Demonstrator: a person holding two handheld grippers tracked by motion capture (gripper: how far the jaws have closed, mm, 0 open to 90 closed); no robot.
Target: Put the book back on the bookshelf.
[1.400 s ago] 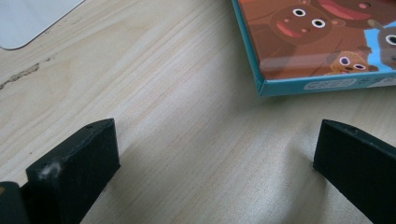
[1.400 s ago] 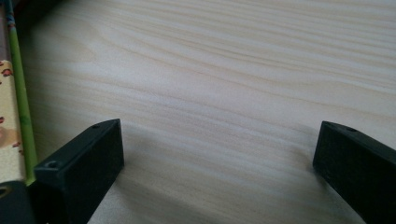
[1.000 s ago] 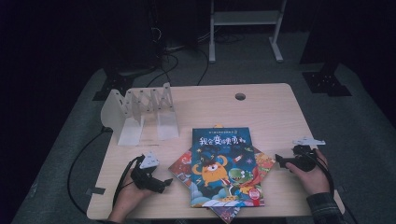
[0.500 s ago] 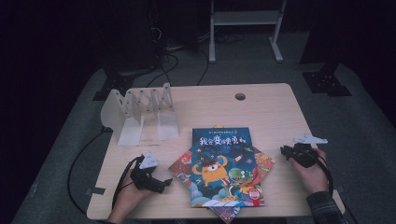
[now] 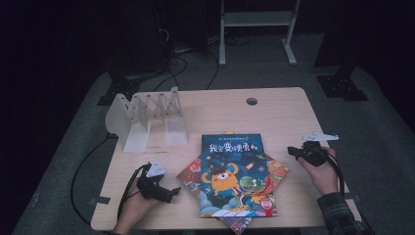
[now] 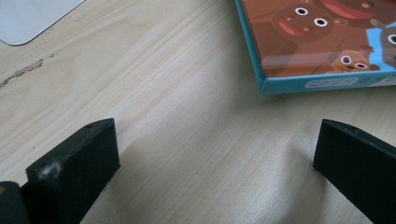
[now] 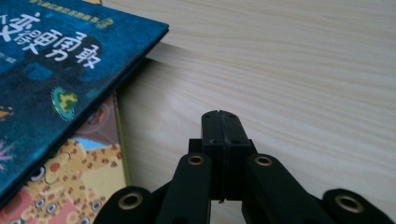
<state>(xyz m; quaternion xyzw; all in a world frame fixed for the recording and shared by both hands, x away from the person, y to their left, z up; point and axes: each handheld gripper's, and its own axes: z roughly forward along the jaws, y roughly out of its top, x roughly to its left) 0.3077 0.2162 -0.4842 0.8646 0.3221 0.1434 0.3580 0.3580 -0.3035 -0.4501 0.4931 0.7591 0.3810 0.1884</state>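
Right gripper (image 5: 293, 151), jaws pressed together, rests right of the dark blue picture book (image 5: 235, 174) topping the stack in the high view. In the left gripper view the left gripper (image 6: 212, 154) gapes wide near a teal-edged brown book (image 6: 327, 42). The right gripper view suggests the closed tips could shove the blue cover askew

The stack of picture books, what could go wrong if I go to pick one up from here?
The books lie fanned at different angles, so lifting or pushing the top book may drag those beneath toward the near table edge, which the lowest one already reaches. The right gripper has its jaws shut, so it would likely shove the top book rather than grasp it. The left gripper is open over bare wood, beside the lower brown book, whose edge lies flat and hard to get under.
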